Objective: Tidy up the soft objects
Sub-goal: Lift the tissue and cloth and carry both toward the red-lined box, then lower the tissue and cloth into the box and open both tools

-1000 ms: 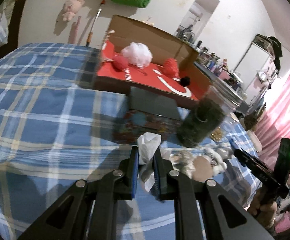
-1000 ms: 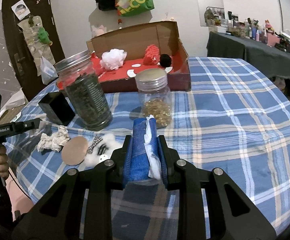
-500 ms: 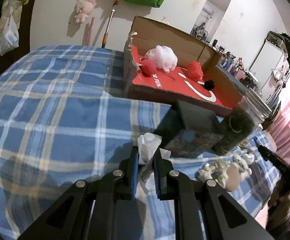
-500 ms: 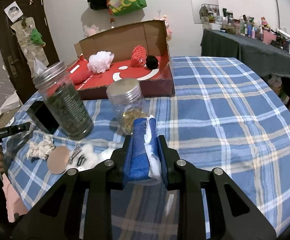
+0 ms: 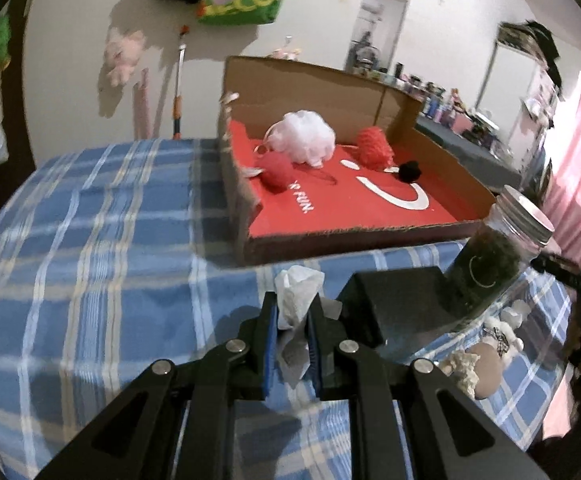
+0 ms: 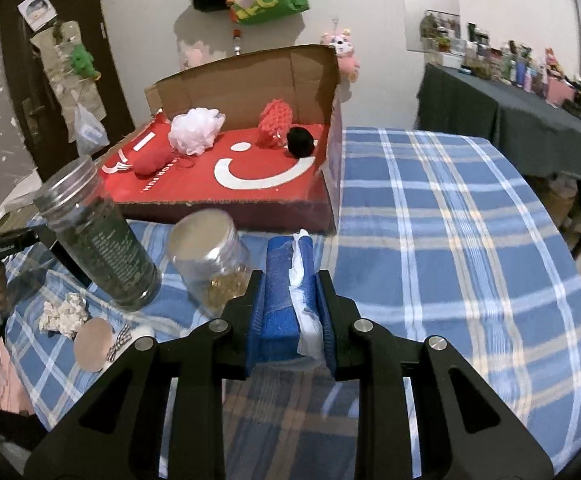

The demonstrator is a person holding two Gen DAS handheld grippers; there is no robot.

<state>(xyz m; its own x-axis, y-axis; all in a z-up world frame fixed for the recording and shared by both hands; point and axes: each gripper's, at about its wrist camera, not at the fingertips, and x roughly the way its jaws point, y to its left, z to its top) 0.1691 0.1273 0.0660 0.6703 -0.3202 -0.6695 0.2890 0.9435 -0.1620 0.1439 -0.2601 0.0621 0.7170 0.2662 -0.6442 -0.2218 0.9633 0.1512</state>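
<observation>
My left gripper (image 5: 292, 316) is shut on a crumpled white tissue (image 5: 296, 290), held above the blue plaid tablecloth. My right gripper (image 6: 290, 280) is shut on a blue sponge (image 6: 280, 280) with a strip of white cloth pressed against its right side. Ahead of both lies an open cardboard box with a red floor (image 5: 354, 204) (image 6: 226, 184). Inside it are a white mesh puff (image 5: 304, 138) (image 6: 194, 130), a red soft ball (image 5: 276, 172), a red knitted ball (image 5: 374, 146) (image 6: 276, 122) and a small black pompom (image 5: 408, 170) (image 6: 300, 142).
A tall jar of dark contents (image 6: 98, 232) and a short jar with a silver lid (image 6: 210, 256) stand before the box. A black box (image 5: 398, 300) sits beside the tall jar. Small soft bits, a cream lump (image 6: 64, 314) and a tan round pad (image 6: 92, 342), lie at the table's near-left edge.
Both grippers have moved toward the cardboard box, which now looks larger and nearer in both views. Each keeps its grip: tissue in the left, sponge in the right.
</observation>
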